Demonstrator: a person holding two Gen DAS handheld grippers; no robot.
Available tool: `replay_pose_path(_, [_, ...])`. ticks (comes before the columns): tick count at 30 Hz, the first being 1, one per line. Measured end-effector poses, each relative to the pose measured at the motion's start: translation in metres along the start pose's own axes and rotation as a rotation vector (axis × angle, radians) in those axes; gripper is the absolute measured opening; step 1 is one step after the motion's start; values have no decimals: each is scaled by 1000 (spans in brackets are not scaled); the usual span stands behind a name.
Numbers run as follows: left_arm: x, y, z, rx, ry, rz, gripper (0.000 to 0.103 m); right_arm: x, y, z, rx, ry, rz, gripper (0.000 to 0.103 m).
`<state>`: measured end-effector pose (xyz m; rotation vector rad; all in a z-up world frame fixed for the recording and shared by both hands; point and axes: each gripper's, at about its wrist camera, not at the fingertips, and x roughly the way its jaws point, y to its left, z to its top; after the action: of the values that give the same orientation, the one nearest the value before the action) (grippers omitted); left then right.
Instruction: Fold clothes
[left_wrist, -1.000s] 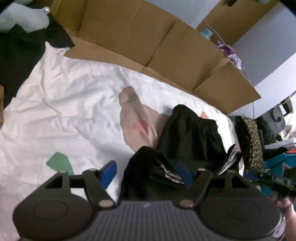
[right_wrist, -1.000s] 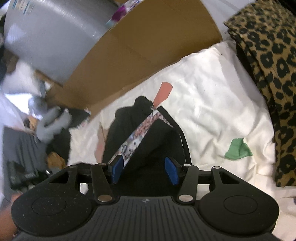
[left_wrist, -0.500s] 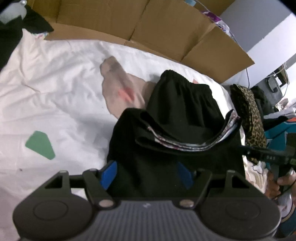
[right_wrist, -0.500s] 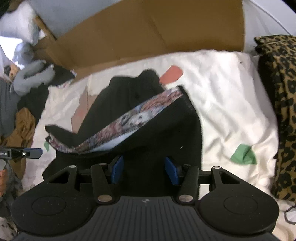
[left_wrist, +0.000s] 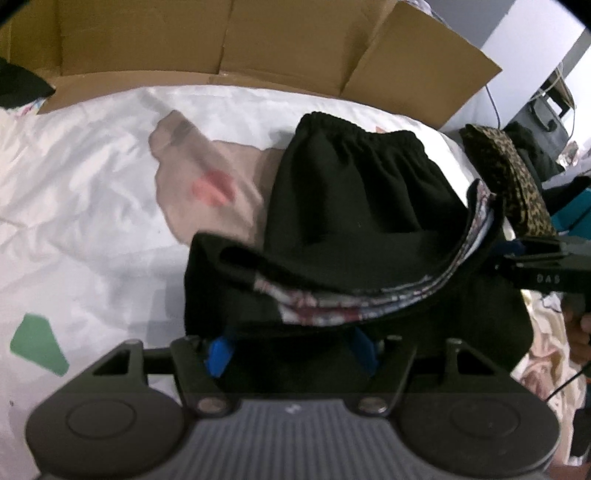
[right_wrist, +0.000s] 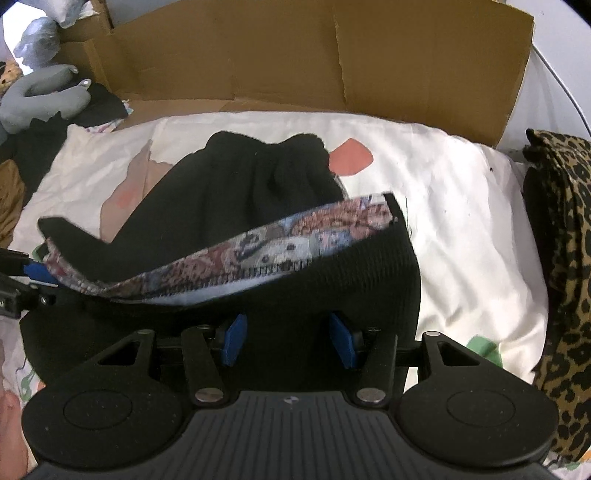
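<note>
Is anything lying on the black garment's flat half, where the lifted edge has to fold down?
Nothing visible. The flat half of the black garment is bare up to its waistband; the lifted edge hangs above it. The beige garment lies beside it, not on top.

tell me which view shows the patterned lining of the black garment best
The right wrist view: the patterned lining runs wide and sharp across the frame, woven figures readable. The left wrist view shows it only as thin, blurred layered edges under the black garment.

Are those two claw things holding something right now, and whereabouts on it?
Both grip the black garment by its near edge, left gripper closing at one corner, right gripper at the other.
</note>
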<state>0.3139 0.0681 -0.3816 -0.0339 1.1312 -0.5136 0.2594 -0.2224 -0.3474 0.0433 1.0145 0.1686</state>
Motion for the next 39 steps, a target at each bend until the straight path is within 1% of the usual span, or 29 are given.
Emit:
replay_pose_path(5, [1, 3, 18, -9, -42, 22, 68, 7, -1, 12, 13, -8, -7, 56])
replay_pose_path(12, [7, 14, 42, -30, -79, 63, 68, 16, -9, 29, 28, -27, -26, 56])
replay_pose_path(16, [2, 20, 48, -37, -110, 70, 68, 11, -20, 33, 45, -53, -38, 56])
replay_pose_path(19, [2, 25, 50, -48, -116, 74, 67, 7, -30, 35, 63, -71, -51, 56])
replay_pose_path(24, [6, 30, 49, -49, -111, 68, 63, 4, -53, 31, 114, -75, -85, 56])
replay_pose_path(26, [9, 32, 48, -47, -115, 62, 58, 5, -62, 27, 139, -67, -87, 56])
replay_pose_path(28, [11, 35, 48, -53, -116, 54, 55, 7, -70, 24, 163, -64, -74, 56])
replay_pose_path(32, [15, 40, 51, -67, -125, 32, 46, 12, -78, 22, 202, -66, 4, 54])
replay_pose_path(33, [16, 41, 52, -70, -127, 31, 43, 13, -78, 23, 203, -67, 17, 48])
replay_pose_path(34, [17, 41, 53, -73, -129, 31, 34, 13, -78, 24, 203, -68, 30, 43])
replay_pose_path(35, [17, 41, 55, -71, -130, 33, 25, 14, -78, 25, 203, -69, 43, 32])
replay_pose_path(36, [18, 42, 56, -68, -130, 34, 23, 14, -79, 26, 205, -71, 48, 22])
replay_pose_path(37, [17, 41, 56, -59, -131, 40, 19, 13, -79, 26, 208, -74, 51, 19])
replay_pose_path(38, [17, 40, 56, -48, -135, 45, 13, 12, -80, 27, 211, -76, 55, 9])
replay_pose_path(39, [16, 40, 56, -43, -139, 47, 9, 11, -80, 28, 214, -78, 58, 5])
